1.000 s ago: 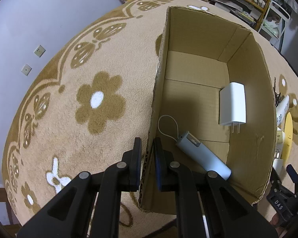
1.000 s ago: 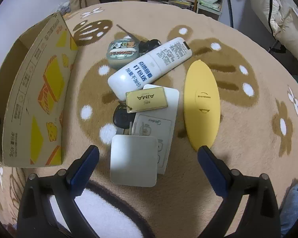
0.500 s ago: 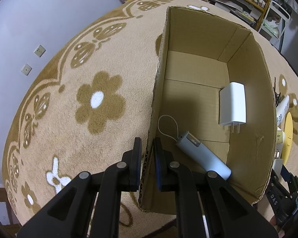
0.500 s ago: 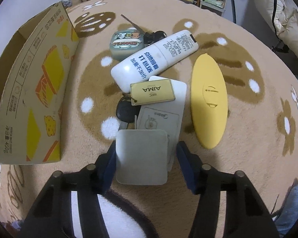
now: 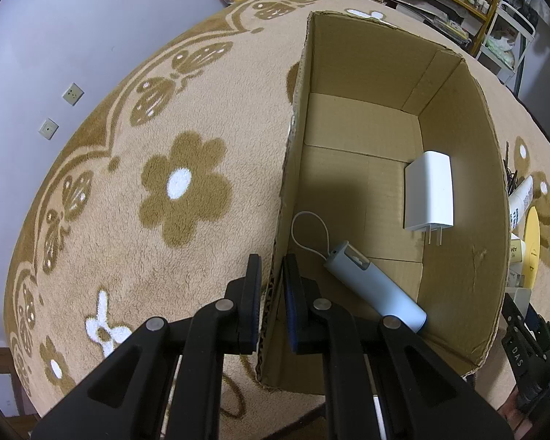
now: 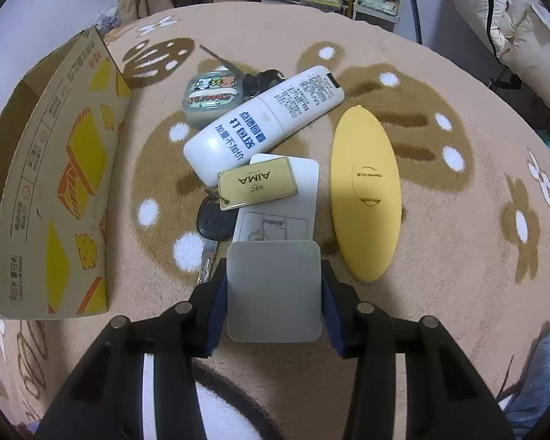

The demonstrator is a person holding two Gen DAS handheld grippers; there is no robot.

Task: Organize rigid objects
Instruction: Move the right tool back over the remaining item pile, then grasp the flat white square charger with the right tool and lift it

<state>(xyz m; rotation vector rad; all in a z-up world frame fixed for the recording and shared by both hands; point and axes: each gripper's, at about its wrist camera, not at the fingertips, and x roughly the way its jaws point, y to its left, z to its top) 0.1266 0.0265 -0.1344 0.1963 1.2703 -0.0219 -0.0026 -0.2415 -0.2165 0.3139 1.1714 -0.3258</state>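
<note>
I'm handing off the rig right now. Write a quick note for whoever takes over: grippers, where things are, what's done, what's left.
Left gripper: shut on the cardboard box wall, steadying it.
Right gripper: closing around the white square block, fingers against its sides; block looks still on the rug.
Done: white charger and grey-blue tube lie in the box.
Left on the rug beside the box: white bottle, yellow oval case, gold tag with black key fob, white card, round tin.
Next, probably: lift the block and place it in the box.
</note>
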